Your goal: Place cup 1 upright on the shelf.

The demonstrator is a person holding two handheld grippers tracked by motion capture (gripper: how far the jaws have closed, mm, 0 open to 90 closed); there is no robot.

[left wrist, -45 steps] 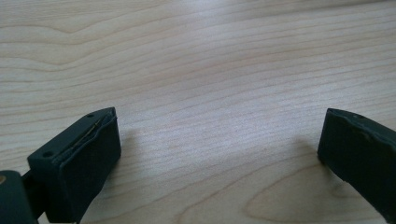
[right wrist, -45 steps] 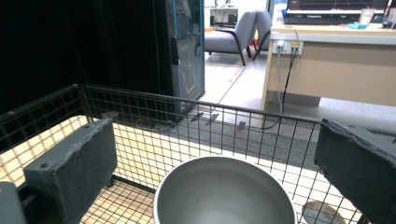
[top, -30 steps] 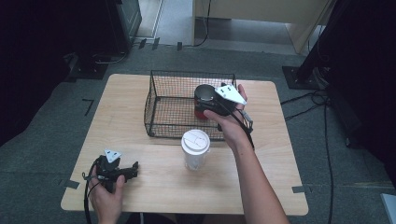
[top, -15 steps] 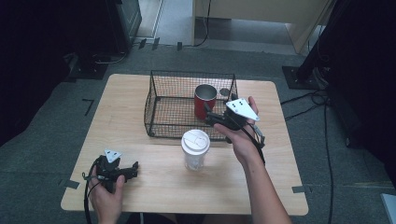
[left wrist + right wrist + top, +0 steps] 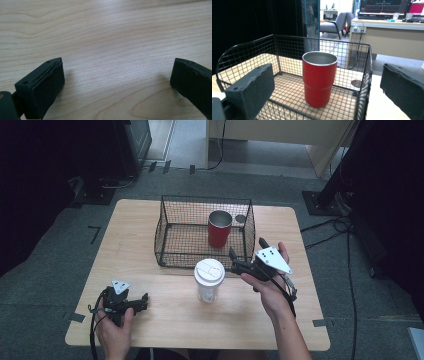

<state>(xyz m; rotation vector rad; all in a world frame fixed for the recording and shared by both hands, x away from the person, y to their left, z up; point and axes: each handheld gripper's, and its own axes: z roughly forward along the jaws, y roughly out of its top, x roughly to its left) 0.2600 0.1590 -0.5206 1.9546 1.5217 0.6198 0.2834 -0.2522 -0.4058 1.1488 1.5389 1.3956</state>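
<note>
A red metal cup (image 5: pixel 219 228) (image 5: pixel 319 78) stands upright in the right half of a black wire basket (image 5: pixel 172 210) (image 5: pixel 244 51). My right gripper (image 5: pixel 247 250) (image 5: pixel 328 72) hovers open and empty just outside the basket's front right corner, pointing at the cup. A clear cup with a white lid (image 5: pixel 209 279) stands on the table in front of the basket, to the left of that gripper. My left gripper (image 5: pixel 142 301) (image 5: pixel 117 72) rests at the table's front left, open over bare wood with nothing between its fingers.
The wooden table (image 5: pixel 135 240) has bare room left of the basket and along its front edge. Dark equipment and cables stand on the grey floor around it. A desk and a chair (image 5: pixel 337 21) show beyond the basket.
My right gripper has let go of the red cup, left it in the basket, and drawn back over the basket's front right corner. The left gripper has not moved.
</note>
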